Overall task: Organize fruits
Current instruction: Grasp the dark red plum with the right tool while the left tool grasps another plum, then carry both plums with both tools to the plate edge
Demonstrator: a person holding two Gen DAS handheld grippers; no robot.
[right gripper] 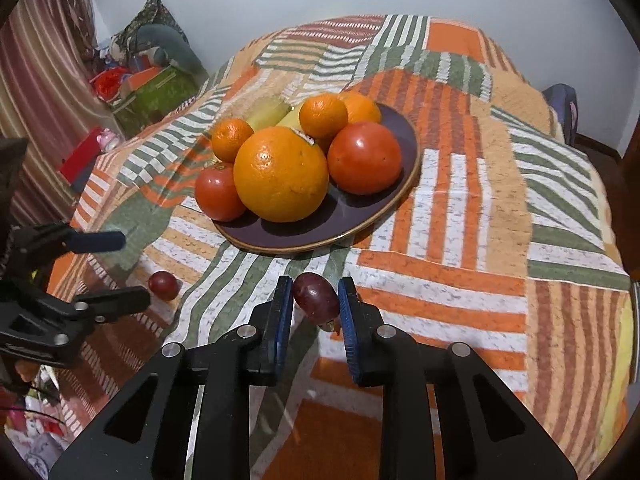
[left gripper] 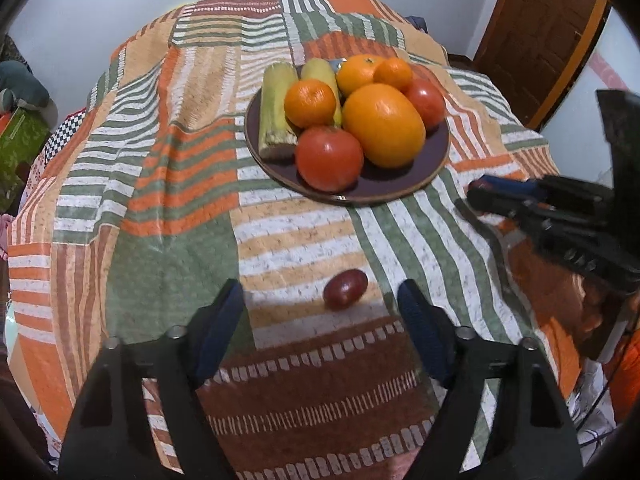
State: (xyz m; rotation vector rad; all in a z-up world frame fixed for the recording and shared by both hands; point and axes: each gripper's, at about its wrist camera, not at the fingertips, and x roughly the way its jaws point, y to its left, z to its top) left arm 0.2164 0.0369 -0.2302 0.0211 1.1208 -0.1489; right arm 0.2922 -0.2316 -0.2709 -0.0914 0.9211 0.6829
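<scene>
Worktop (left gripper: 280, 216), round, under a patchwork cloth (right gripper: 472, 200) of orange, green, white and brown stripes.

Plate (left gripper: 436, 156), dark with a pale rim, on the far half of the cloth. Holds, heaped and touching:
- large orange (left gripper: 384, 125) at the front centre;
- two tomatoes – one (left gripper: 329, 158) at the near rim, one (left gripper: 426, 103) on the right behind the large orange;
- three smaller oranges – one (left gripper: 310, 103) at mid-left, one (left gripper: 358, 74) further back, and the smallest (left gripper: 393, 74) beside it;
- two yellow-green husked cobs, one (left gripper: 276, 110) along the left rim, one (left gripper: 320, 72) partly hidden behind the fruit.

Left gripper (left gripper: 320, 292), low over the near cloth, fingers (left gripper: 218, 320) spread wide and holding nothing.

Right gripper (right gripper: 314, 296), above the cloth just short of the plate's near rim, fingers (right gripper: 282, 312) clenched on a grape.

Grape (right gripper: 316, 298), dark red, oval – pinched between the blue pads of the right fingers, clear of the cloth, tilted with its stem end toward the camera.

Second grape (left gripper: 345, 289), dark red, lying loose on the cloth – between the spread left fingers in the left wrist view, nearer the right-hand one, touching neither; in the right wrist view (right gripper: 163, 285) it sits just past the left gripper's fingertips.
</scene>
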